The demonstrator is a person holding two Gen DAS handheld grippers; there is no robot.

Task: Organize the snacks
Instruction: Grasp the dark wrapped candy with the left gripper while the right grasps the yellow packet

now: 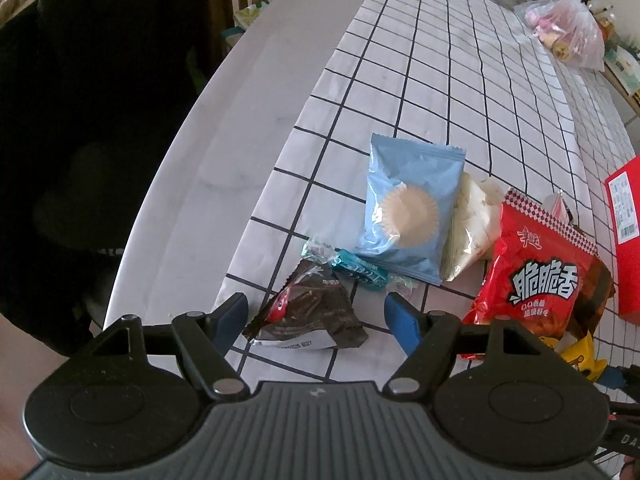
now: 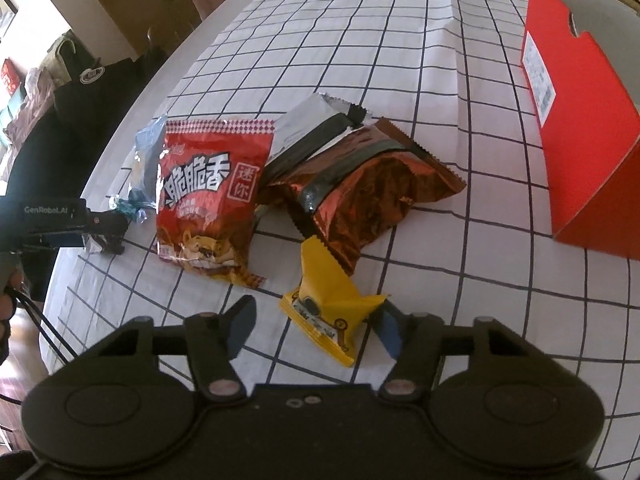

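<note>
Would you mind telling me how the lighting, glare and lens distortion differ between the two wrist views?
Left wrist view: soft, even daylight; the checked tablecloth bows strongly toward the edges; the left side falls into deep shadow; mild sheen on the blue packet. Right wrist view: warmer and more contrasty, with bright glare on the brown foil bag, the same fisheye bending of the grid lines, and a blown-out window area at upper left.
</note>
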